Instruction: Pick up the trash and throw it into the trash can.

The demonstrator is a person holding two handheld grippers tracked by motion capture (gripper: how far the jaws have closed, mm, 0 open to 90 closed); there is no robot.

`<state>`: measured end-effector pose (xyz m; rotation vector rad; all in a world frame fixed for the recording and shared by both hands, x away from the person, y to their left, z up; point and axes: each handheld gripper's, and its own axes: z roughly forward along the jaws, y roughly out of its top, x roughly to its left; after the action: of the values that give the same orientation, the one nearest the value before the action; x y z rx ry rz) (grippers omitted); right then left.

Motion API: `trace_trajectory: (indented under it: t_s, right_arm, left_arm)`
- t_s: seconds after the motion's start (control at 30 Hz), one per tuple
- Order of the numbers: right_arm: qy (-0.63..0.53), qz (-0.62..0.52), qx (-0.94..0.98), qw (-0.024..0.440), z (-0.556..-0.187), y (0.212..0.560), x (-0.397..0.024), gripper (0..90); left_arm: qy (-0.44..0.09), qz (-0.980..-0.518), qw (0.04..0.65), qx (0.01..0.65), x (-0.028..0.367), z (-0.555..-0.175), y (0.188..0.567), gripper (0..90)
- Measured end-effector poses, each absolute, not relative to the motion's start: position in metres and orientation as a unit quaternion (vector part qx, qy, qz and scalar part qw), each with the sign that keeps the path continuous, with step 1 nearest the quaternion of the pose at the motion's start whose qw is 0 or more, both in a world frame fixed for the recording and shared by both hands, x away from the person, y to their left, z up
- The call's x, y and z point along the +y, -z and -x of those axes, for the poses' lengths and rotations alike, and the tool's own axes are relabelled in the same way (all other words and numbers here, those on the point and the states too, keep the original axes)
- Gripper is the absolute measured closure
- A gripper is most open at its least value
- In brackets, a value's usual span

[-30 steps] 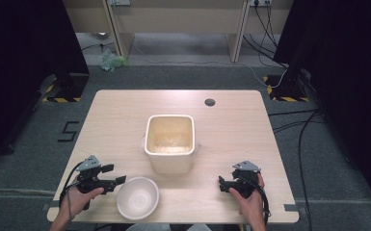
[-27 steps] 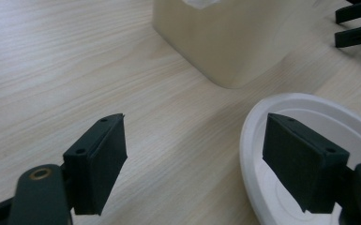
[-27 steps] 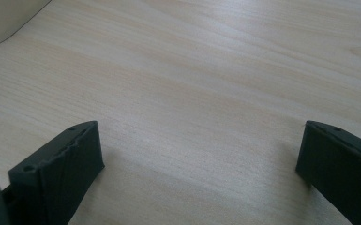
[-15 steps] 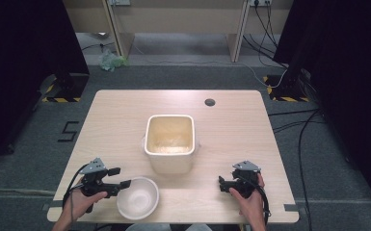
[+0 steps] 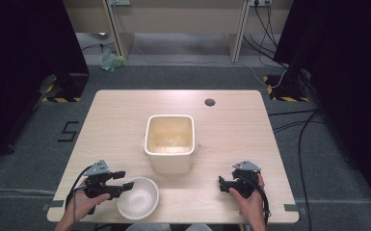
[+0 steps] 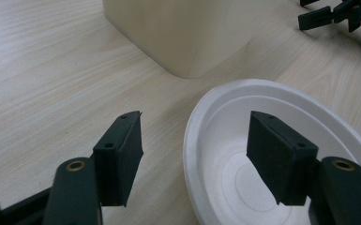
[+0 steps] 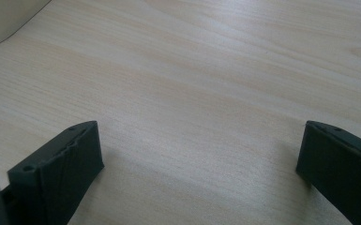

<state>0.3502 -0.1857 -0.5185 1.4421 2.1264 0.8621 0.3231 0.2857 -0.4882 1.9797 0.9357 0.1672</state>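
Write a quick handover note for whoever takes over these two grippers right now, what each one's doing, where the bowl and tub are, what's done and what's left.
Left gripper: open, fingers straddling the near rim of the white bowl, one outside, one inside; not closed on it.
Right gripper: open, low over bare table at the near right, holding nothing.
Things: the bowl looks empty and sits at the near left edge; the cream square tub stands upright mid-table, just beyond the bowl, apart from it.
Done: left gripper lined up on the bowl's rim.
Left: probably close on the rim and lift; nothing has been picked up yet.
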Motion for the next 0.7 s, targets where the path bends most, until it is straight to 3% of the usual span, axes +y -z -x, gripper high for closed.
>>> trace_trajectory:
  t_s: [0.33, 0.7]
  right_arm:
    - [-0.311, -0.520, 0.766, 0.214, -0.350, 0.518, -0.186, 0.6]
    - [-0.311, -0.520, 0.766, 0.214, -0.350, 0.518, -0.186, 0.6]
  left_arm:
    - [-0.065, -0.806, 0.450, 0.380, 0.281, -0.324, 0.493, 38.2]
    - [-0.053, -0.816, 0.445, 0.365, 0.278, -0.325, 0.499, 57.7]
